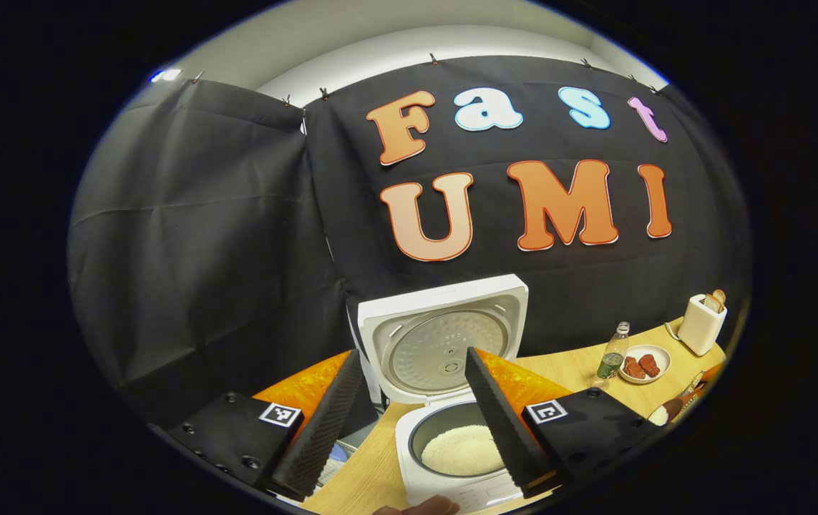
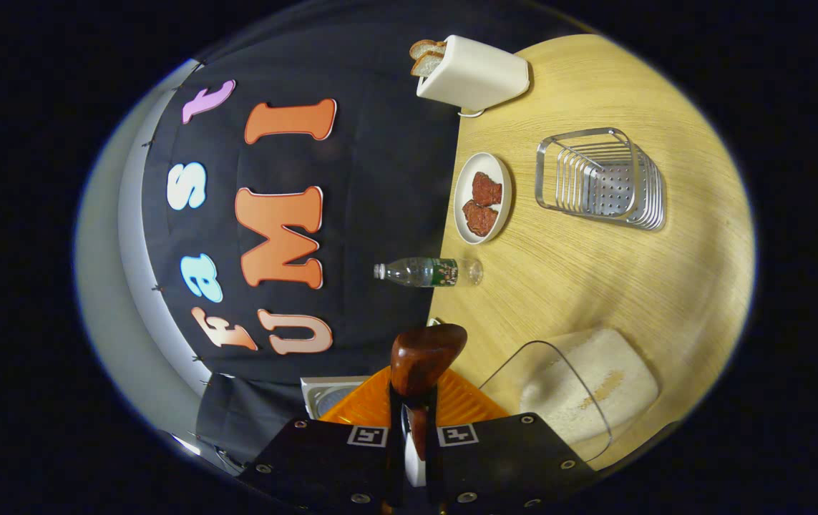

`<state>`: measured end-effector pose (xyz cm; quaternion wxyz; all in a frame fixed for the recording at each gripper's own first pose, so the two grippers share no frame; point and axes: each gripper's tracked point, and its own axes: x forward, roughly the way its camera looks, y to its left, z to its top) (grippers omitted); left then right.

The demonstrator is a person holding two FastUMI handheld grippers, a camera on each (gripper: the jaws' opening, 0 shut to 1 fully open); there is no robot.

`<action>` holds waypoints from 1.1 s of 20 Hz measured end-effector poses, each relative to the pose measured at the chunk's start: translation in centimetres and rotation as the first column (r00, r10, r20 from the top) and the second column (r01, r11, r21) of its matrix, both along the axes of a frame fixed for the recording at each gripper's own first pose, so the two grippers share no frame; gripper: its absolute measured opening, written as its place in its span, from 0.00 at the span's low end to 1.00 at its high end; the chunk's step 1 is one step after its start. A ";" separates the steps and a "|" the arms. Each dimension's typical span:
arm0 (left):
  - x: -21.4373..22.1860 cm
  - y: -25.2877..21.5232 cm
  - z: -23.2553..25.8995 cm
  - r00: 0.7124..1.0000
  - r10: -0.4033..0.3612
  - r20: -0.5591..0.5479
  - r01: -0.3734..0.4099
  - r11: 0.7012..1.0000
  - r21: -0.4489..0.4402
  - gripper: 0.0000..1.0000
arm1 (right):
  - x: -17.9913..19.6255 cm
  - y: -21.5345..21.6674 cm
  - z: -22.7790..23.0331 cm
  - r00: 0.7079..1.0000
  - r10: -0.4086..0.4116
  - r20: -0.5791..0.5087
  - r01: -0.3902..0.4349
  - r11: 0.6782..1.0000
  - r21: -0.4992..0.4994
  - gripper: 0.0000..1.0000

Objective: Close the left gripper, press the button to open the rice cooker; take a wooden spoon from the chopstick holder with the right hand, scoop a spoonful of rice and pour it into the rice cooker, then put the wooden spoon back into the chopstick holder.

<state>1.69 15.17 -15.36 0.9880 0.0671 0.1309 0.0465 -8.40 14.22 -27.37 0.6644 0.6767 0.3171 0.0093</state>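
Scooping step: right tool (image 2: 414, 422) pinching the wooden spoon (image 2: 424, 361) beside the rice container (image 2: 587, 386) on the table (image 2: 595, 286); left tool (image 1: 409, 422) spread before the open rice cooker (image 1: 451, 372); next, dip the bowl into rice.

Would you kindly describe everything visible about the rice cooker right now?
In the left gripper view the rice cooker is a white, squarish appliance standing on the wooden table against the black cloth. Its lid is hinged fully open and upright, showing a round, silvery metal inner plate. The dark-rimmed inner pot holds a layer of white rice. Nothing visibly touches it; the open left gripper frames it.
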 end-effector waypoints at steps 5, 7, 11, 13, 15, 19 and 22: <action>-0.8 1.8 0.5 0.999 0.038 0.026 -0.037 0.999 -0.017 0.99 | 2.6 1.7 2.7 1.000 -0.019 0.017 0.018 0.998 0.065 0.11; -1.3 2.6 0.8 0.998 0.050 0.040 -0.049 0.998 -0.032 0.99 | 3.8 3.0 4.0 1.000 -0.018 0.023 0.016 0.995 0.100 0.11; -2.5 4.3 1.8 0.992 0.087 0.087 -0.082 0.995 -0.059 0.99 | 6.6 7.0 6.5 0.998 0.020 0.054 -0.027 0.990 0.138 0.11; -3.1 5.2 2.0 0.990 0.103 0.100 -0.098 0.994 -0.052 0.95 | 7.8 8.8 7.8 0.996 0.047 0.070 -0.056 0.989 0.139 0.11; -3.8 6.1 1.9 0.989 0.107 0.104 -0.104 0.994 -0.038 0.95 | 9.0 10.9 7.9 0.995 0.071 0.073 -0.081 0.987 0.140 0.11; -5.1 8.4 1.4 0.986 0.135 0.098 -0.135 0.991 -0.014 0.99 | 10.7 15.3 7.4 0.990 0.129 0.058 -0.135 0.983 0.124 0.11; -5.8 9.7 0.7 0.984 0.158 0.080 -0.156 0.987 -0.027 0.95 | 11.6 17.9 8.0 0.979 0.193 0.061 -0.195 0.980 0.028 0.11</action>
